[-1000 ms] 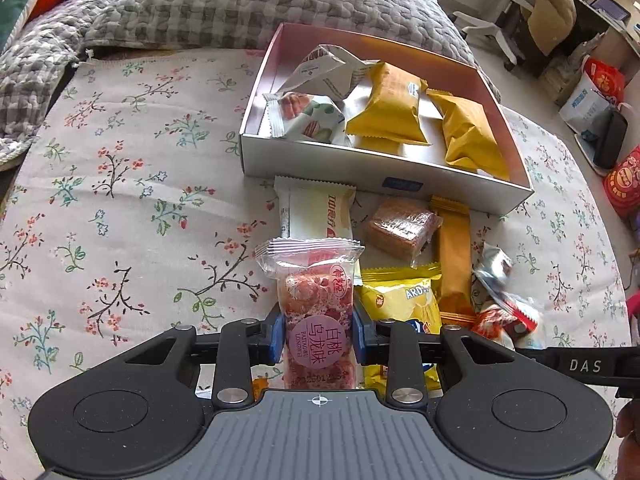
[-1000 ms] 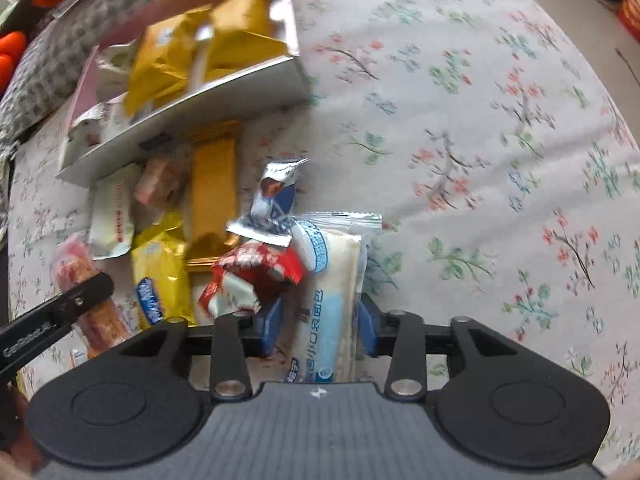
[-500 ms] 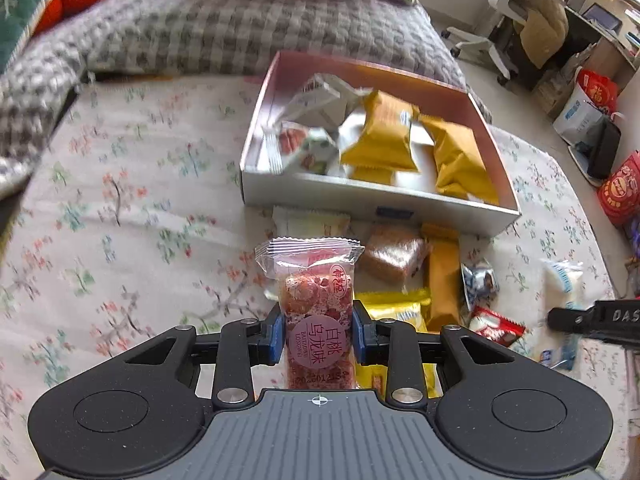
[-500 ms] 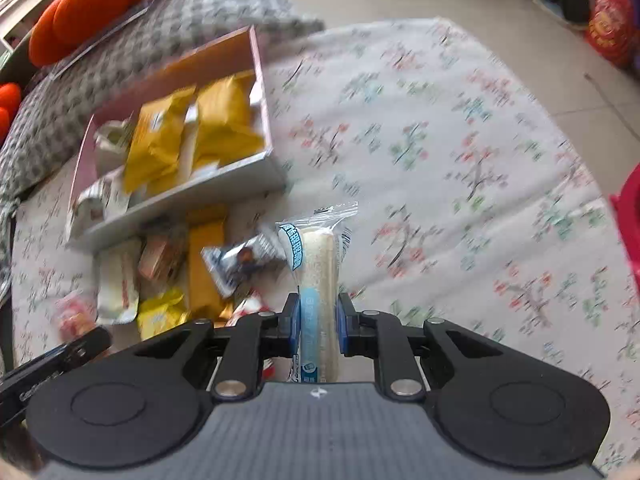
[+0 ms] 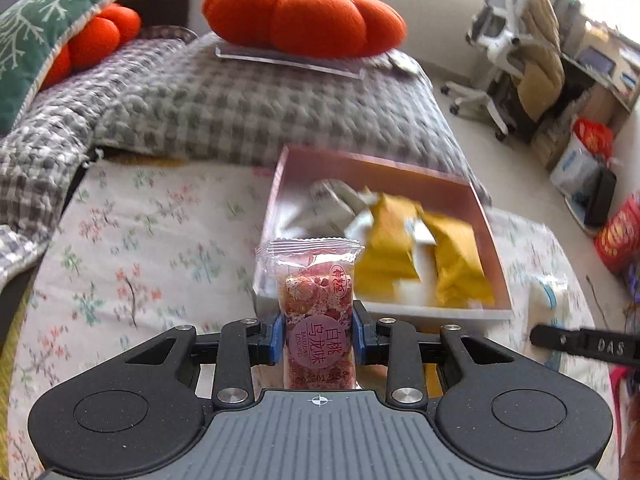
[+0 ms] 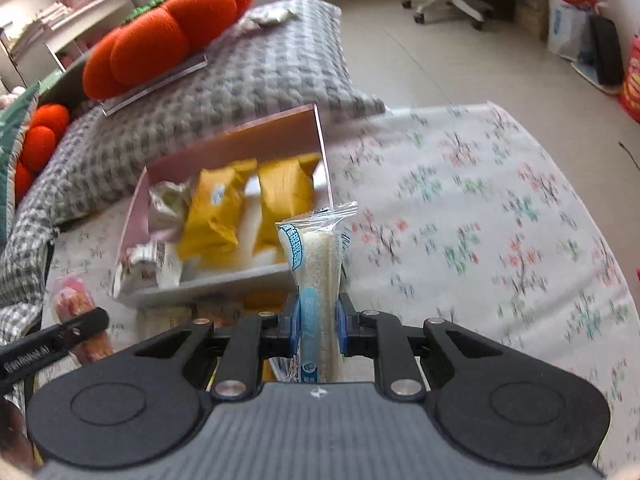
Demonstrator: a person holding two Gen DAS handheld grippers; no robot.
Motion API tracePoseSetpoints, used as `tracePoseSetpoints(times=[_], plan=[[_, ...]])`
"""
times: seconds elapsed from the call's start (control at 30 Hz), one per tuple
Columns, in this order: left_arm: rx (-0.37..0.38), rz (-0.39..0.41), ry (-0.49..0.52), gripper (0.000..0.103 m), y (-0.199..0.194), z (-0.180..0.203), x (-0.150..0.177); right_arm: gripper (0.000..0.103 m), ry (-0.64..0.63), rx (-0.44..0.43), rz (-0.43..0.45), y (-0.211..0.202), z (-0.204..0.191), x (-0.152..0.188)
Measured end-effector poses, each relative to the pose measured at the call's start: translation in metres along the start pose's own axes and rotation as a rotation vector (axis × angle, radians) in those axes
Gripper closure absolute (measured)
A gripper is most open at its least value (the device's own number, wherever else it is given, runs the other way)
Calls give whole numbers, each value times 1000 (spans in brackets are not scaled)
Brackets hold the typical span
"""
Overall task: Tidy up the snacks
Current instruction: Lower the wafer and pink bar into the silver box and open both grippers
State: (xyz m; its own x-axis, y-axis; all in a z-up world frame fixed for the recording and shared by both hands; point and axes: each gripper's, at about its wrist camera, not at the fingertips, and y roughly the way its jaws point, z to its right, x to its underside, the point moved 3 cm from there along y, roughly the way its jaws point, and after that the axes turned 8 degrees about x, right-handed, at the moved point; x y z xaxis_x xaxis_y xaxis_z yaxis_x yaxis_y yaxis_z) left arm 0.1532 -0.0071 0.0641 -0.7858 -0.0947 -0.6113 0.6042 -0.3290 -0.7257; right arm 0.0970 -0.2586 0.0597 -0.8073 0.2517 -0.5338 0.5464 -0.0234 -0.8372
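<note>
My left gripper [image 5: 319, 338] is shut on a pink snack pack [image 5: 316, 300] with a round pink label, held upright above the table in front of the pink box [image 5: 380, 162]. My right gripper [image 6: 319, 330] is shut on a white and blue snack bar [image 6: 316, 276], held upright near the box's right front corner [image 6: 325, 168]. The box holds yellow packs [image 5: 390, 236] and white wrappers [image 5: 328, 208]. The right gripper's finger [image 5: 584, 344] and its bar [image 5: 548, 300] show at the right of the left wrist view. The left gripper's finger [image 6: 52, 346] with the pink pack [image 6: 74, 300] shows at the left of the right wrist view.
The floral tablecloth [image 5: 160, 240] covers the table. A grey checked blanket [image 5: 248, 100] with orange pumpkin cushions [image 5: 304, 16] lies behind the box. Loose snacks [image 6: 172, 316] lie in front of the box. An office chair [image 5: 504, 40] and bags [image 5: 616, 236] stand at the right.
Both grippers have risen and tilted up with their snacks, so the loose snacks on the table have dropped mostly out of view and the box sits nearer. Both stay shut.
</note>
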Motion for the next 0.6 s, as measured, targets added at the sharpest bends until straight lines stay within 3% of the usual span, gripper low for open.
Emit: tracePoseSetpoints(times=[0.17,0.33,0.5,0.6], plan=[[55,24,-48,73,14,-5,-26,87,21,-54,20,10,-2,-16],[128,30,-18,73,37,12,-41,87,10,-82,67,24,-15,-36],[143,33,33,73,68,21,-49,87,18,-126,98,32,-23,-46],[146,39,54,73,81,23,-50,87,96,-209,77,40,-22,-51]])
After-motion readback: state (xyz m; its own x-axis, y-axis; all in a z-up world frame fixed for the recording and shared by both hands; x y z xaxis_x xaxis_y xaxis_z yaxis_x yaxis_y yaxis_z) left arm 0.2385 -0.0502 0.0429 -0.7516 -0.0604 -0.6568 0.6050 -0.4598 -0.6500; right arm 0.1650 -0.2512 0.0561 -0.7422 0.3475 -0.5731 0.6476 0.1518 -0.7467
